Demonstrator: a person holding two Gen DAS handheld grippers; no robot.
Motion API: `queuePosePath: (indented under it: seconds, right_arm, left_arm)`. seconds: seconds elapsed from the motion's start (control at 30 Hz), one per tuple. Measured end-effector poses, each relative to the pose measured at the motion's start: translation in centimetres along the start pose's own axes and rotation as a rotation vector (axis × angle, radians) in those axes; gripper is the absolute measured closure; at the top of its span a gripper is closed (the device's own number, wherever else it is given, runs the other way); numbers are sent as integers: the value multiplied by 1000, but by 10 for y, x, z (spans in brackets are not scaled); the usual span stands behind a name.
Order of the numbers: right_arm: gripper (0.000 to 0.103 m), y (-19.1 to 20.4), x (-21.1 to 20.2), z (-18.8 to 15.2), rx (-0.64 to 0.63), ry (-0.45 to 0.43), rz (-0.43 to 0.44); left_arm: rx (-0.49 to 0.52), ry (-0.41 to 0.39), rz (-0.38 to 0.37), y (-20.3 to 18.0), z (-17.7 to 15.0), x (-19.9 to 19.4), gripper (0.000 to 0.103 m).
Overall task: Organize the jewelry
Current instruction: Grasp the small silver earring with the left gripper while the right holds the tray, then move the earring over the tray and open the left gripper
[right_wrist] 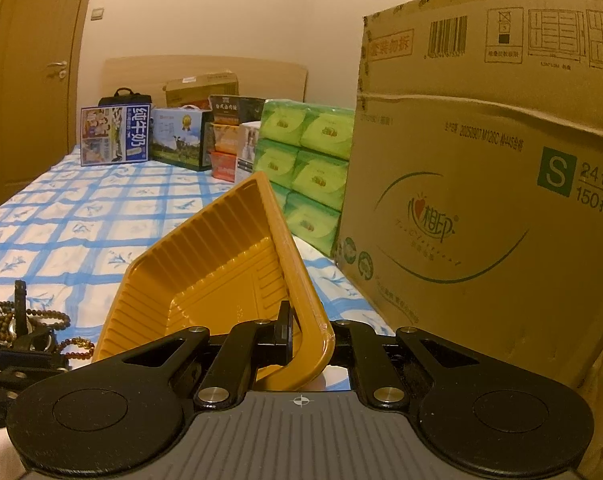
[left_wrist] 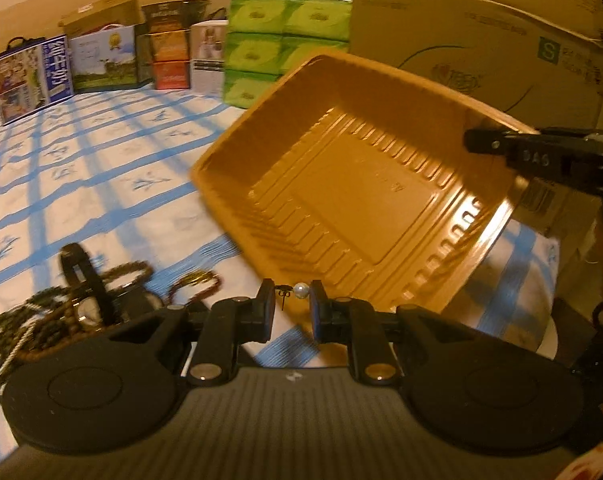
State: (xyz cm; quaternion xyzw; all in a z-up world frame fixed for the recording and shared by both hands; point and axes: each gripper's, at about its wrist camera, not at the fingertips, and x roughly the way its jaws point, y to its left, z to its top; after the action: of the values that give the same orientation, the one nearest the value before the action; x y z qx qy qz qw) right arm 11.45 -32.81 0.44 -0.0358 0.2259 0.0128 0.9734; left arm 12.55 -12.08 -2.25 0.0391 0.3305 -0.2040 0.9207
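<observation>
My left gripper [left_wrist: 291, 294] is shut on a pearl stud earring [left_wrist: 300, 291], its white pearl and dark post between the fingertips, just in front of the lower rim of the orange plastic tray [left_wrist: 341, 184]. The tray is tilted up off the bed. My right gripper [right_wrist: 301, 330] is shut on the tray's near rim [right_wrist: 305, 308] and holds it tilted; it also shows in the left wrist view [left_wrist: 541, 156]. A heap of bead bracelets and necklaces [left_wrist: 61, 312] lies on the bedsheet at the lower left, also in the right wrist view [right_wrist: 29, 328].
A blue-and-white checked bedsheet [left_wrist: 101, 160] covers the bed. A large cardboard box [right_wrist: 481, 200] stands close on the right. Green tissue packs [right_wrist: 305, 172] and several cartons [right_wrist: 149, 136] line the far end. A door [right_wrist: 29, 80] is at left.
</observation>
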Motion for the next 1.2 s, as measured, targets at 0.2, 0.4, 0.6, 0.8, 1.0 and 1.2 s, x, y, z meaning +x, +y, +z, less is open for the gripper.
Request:
queuePosePath:
  seconds: [0.2, 0.4, 0.6, 0.8, 1.0, 1.2]
  right_arm:
    - [95, -1, 0, 0, 2, 1, 0]
    - [95, -1, 0, 0, 3, 2, 0]
    - [95, -1, 0, -1, 3, 0, 1]
    - [95, -2, 1, -1, 2, 4, -2]
    - [95, -1, 1, -1, 1, 5, -3]
    - [95, 0, 2, -1, -2, 6, -4]
  left_arm:
    - [0, 2, -35, -12, 1, 5, 87]
    - [8, 9, -10, -13, -5, 1, 76]
    - [-17, 32, 80, 4, -24, -6, 76]
    - [-71, 58, 147, 23, -35, -2, 76]
    - [-128, 62, 157, 28, -32, 10, 65]
    - [-78, 111, 180, 23, -36, 27, 65]
